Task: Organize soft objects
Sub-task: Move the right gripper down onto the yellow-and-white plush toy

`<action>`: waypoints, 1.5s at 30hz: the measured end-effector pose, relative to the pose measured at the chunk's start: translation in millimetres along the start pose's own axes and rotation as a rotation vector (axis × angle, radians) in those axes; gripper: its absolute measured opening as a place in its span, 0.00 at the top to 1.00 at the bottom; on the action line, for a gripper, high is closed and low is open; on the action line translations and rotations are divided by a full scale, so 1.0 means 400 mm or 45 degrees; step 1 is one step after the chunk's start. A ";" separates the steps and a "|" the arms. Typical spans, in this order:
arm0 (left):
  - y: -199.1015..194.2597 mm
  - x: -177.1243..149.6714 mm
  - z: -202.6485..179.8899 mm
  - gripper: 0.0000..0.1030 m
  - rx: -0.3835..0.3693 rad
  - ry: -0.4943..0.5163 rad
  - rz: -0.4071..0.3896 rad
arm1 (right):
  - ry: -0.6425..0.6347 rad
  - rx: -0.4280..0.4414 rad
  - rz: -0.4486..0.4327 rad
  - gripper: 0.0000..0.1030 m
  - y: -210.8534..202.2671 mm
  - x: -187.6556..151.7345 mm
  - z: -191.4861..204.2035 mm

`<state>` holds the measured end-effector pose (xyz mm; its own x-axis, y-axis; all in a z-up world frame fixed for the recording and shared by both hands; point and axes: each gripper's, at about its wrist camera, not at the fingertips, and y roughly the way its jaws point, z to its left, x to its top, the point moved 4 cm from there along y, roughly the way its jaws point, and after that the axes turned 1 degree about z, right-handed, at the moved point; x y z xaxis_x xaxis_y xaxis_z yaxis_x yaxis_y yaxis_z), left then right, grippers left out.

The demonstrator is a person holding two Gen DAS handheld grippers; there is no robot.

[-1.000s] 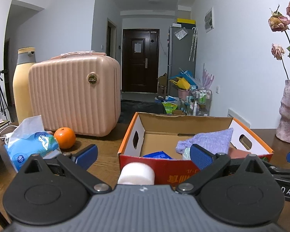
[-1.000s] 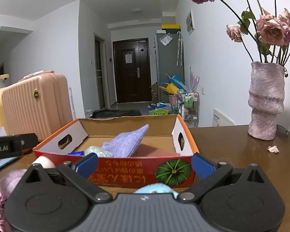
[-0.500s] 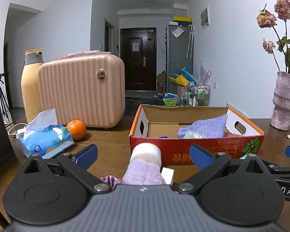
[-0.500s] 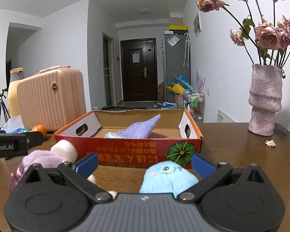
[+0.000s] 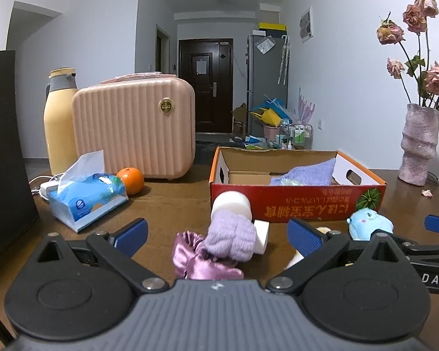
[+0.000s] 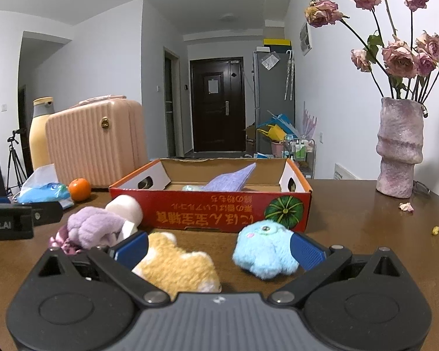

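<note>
Left wrist view: the left hand-held gripper (image 5: 216,231) is spread wide and holds nothing. A lilac plush (image 5: 229,235) and a satin scrunchie (image 5: 202,260) lie on the counter (image 5: 172,204) between its fingers, just before the cardboard box (image 5: 295,203).

Right wrist view: the right hand-held gripper (image 6: 218,248) is wide open and empty. A yellow plush (image 6: 178,266) and a blue plush (image 6: 263,248) lie between its fingers, in front of the box, which holds a purple cloth (image 6: 231,180).
</note>
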<state>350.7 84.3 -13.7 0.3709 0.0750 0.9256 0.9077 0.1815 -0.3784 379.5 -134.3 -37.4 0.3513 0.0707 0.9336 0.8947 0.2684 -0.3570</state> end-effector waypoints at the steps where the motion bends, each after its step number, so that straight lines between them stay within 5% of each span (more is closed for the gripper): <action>1: -0.009 -0.004 0.005 0.00 -0.004 0.000 0.002 | -0.001 0.002 0.001 0.00 -0.006 -0.004 0.004; 20: -0.072 -0.037 0.113 0.00 0.008 -0.041 0.009 | -0.035 0.049 0.103 0.00 -0.014 -0.056 0.140; 45: -0.023 -0.041 0.318 0.00 0.102 -0.071 0.067 | 0.049 -0.025 0.267 0.01 0.180 -0.037 0.201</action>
<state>311.3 206.4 -25.3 0.4038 0.1406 0.9040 0.8679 0.2538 -0.4271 416.6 -38.7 -74.3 0.5401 0.0861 0.8372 0.8062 0.2328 -0.5440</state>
